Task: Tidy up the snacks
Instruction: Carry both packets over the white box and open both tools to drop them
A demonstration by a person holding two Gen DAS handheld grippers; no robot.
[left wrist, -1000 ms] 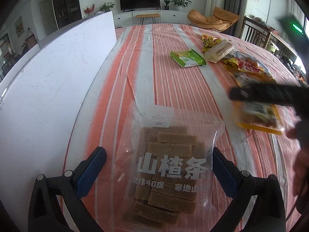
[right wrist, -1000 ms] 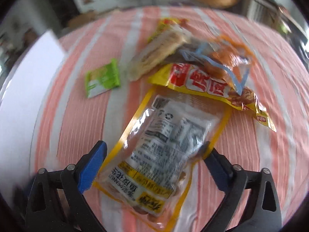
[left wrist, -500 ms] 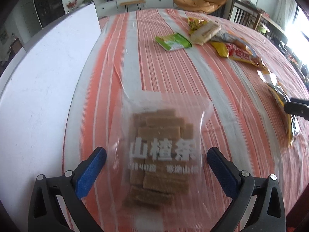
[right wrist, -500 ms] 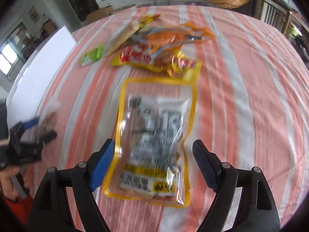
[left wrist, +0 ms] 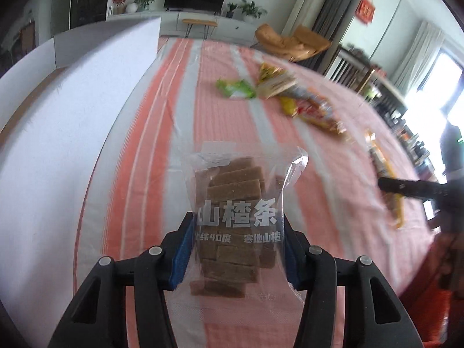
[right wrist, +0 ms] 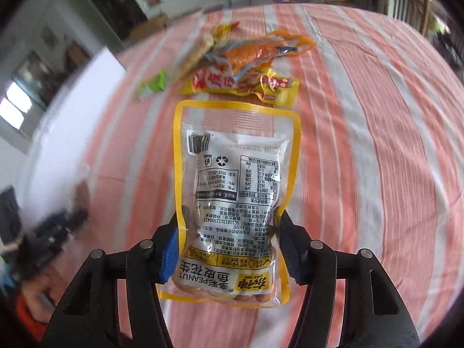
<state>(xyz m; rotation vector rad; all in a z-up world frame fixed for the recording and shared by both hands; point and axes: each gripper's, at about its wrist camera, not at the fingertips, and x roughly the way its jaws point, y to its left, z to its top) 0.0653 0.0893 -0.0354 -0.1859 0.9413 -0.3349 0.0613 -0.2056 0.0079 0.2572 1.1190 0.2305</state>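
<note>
Clear plastic, left wrist view: our left claw (left wrist: 236,249) is closing, blue pads pressing both sides of the hawthorn strip bag (left wrist: 237,220), low down so it hangs steady above the striped table (left wrist: 139,150)
Left pose: we tilt steeply down, the white box (left wrist: 72,121) beside us, likely its home
Right wrist view: our right claw (right wrist: 227,253) is closing, pinching the peanut pouch (right wrist: 235,191) near its bottom edge
Right pose: steeply downward, pouch clear of the snack pile (right wrist: 240,69)
</note>
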